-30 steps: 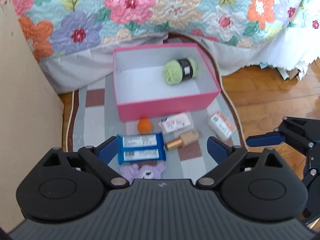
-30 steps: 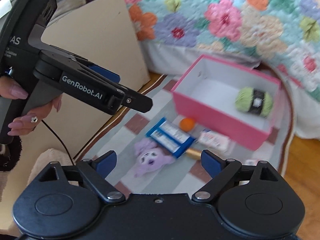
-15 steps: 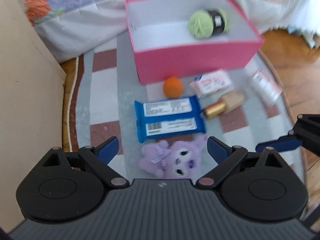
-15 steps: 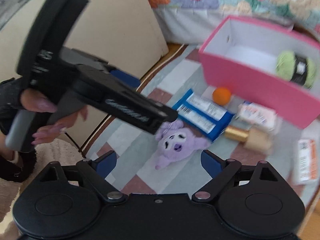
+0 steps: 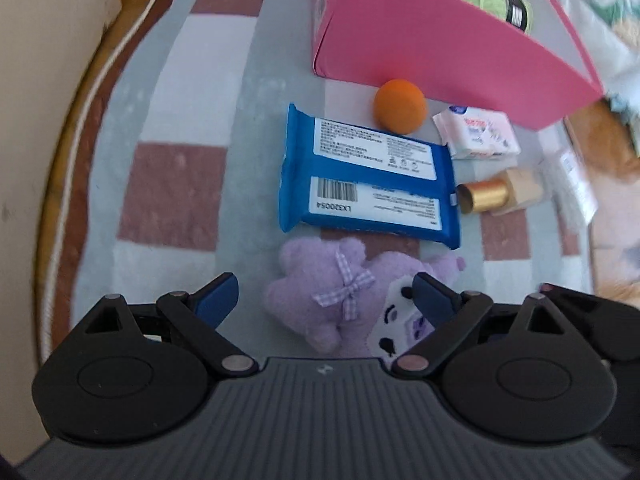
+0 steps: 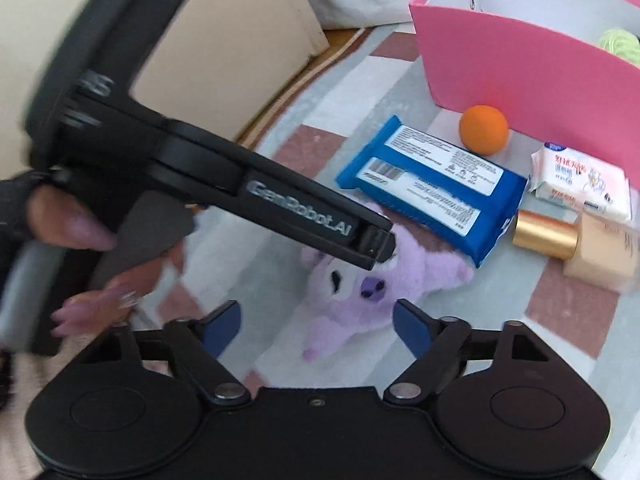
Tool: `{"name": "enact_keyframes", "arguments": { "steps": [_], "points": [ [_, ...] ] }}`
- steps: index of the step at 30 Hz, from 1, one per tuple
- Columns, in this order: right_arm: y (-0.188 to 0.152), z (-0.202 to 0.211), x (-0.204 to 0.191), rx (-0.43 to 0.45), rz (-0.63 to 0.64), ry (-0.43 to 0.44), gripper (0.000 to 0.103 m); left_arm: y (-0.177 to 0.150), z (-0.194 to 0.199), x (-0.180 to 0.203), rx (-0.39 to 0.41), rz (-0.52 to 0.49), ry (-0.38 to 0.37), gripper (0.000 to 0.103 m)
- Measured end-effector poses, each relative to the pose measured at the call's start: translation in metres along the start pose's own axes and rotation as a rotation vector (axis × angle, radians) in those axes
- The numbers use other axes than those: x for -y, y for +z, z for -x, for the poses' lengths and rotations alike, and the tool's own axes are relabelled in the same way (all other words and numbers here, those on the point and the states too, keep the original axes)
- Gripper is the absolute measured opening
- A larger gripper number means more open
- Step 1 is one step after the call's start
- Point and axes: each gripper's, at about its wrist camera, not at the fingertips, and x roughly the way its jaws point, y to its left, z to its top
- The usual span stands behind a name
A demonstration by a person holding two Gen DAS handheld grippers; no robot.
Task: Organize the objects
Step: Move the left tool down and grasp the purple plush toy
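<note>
Two tongs: both have dropped from well above the rug to just over the purple plush toy [image 5: 340, 300], so a first pick-up looks near; EARLIER they framed the whole spread with the box far off.
Left gripper [image 5: 326, 294]: fingers apart and closing, the plush between them but not pressed; one pad overlaps its white face, contact unclear.
Right gripper [image 6: 316, 320]: also apart and closing, the plush [image 6: 360, 284] just ahead of its tips, nothing gripped.
Meaning: both tongs converge on the same toy, so I judge that it goes into the box next; only one needs to take it.
Rug, left to right: blue wipes pack [image 5: 370, 176] just beyond the plush, orange ball [image 5: 399, 106] beside it against the box, white tissue pack [image 5: 478, 132], gold-capped bottle [image 5: 500, 196], a blurred packet at the far right.
Pink box [image 5: 440, 44]: behind the row, open, green yarn ball [image 5: 494, 0] already inside.
Left to sort: everything on the rug.
</note>
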Motion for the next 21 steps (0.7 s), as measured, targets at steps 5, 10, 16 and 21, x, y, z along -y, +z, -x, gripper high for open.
{"name": "enact_keyframes", "arguments": {
  "steps": [5,10,16,21],
  "points": [
    [-0.007,-0.003,0.004,0.039,0.007,-0.050,0.079,-0.006,0.003,-0.003,0.064,0.028,-0.022,0.070],
    [-0.017,0.007,0.009,0.054,0.073,-0.128,0.062,-0.009,0.005,-0.013,0.067,0.120,-0.070,0.053],
    [-0.027,0.010,0.022,0.045,0.016,-0.116,0.062,-0.017,0.004,-0.014,0.049,0.175,-0.103,0.048],
    [-0.031,0.001,0.027,0.027,-0.008,-0.096,0.062,-0.026,0.007,-0.008,0.061,0.195,-0.104,0.048]
  ]
}}
